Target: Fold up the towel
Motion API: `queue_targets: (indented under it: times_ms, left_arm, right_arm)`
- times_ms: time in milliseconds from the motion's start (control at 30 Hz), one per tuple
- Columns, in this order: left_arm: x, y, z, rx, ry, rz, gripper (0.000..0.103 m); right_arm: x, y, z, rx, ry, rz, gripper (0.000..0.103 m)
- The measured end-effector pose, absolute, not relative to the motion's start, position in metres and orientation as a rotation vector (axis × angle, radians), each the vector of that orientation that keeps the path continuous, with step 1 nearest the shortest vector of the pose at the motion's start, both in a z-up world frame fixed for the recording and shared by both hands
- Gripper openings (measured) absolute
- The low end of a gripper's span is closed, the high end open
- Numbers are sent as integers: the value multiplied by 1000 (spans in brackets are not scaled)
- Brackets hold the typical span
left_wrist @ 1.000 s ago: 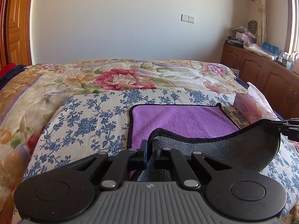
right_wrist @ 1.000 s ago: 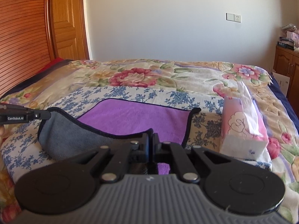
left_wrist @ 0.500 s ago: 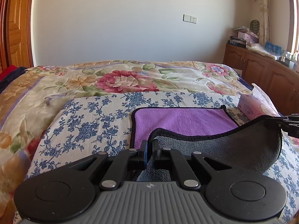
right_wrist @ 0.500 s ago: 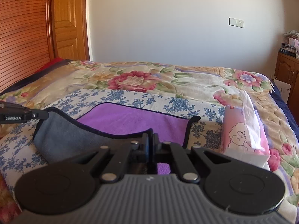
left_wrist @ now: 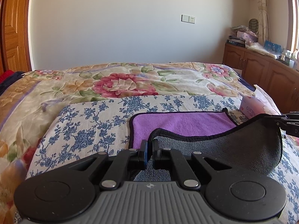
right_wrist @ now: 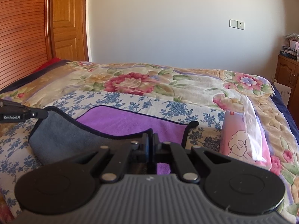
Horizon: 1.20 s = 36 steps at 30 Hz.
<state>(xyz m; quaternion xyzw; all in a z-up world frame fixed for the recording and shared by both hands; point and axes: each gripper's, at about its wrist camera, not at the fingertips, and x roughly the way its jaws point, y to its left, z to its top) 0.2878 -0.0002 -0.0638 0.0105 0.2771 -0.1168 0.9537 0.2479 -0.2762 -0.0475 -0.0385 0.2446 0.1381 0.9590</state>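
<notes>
A towel, purple on top (left_wrist: pixel 183 124) and grey underneath with black trim, lies on a blue-flowered cloth (left_wrist: pixel 89 123) on the bed. My left gripper (left_wrist: pixel 149 145) is shut on its near left corner. My right gripper (right_wrist: pixel 151 140) is shut on its near right corner. Both corners are lifted, so the near edge hangs between them with the grey underside (right_wrist: pixel 61 136) facing me and sags over the purple half (right_wrist: pixel 130 121). Each gripper shows at the edge of the other view, the right one (left_wrist: pixel 287 123) and the left one (right_wrist: pixel 22 112).
A pink tissue pack (right_wrist: pixel 243 136) stands on the bed just right of the towel. The floral quilt (left_wrist: pixel 121 82) stretches to the far wall. A wooden cabinet (left_wrist: pixel 261 71) with clutter stands at the right, and a wooden door (right_wrist: pixel 67 22) at the left.
Both grippers have carried the lifted near edge forward over the towel. Less purple shows beyond the grey flap than before.
</notes>
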Motion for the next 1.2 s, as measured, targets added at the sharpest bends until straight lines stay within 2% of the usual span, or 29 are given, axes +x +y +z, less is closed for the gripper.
queue_targets:
  times_ms: [1200]
  left_arm:
    - [362,-18,-51,84,558,-246,6]
  right_arm:
    - [303,-277,-48,-224,471,244,4]
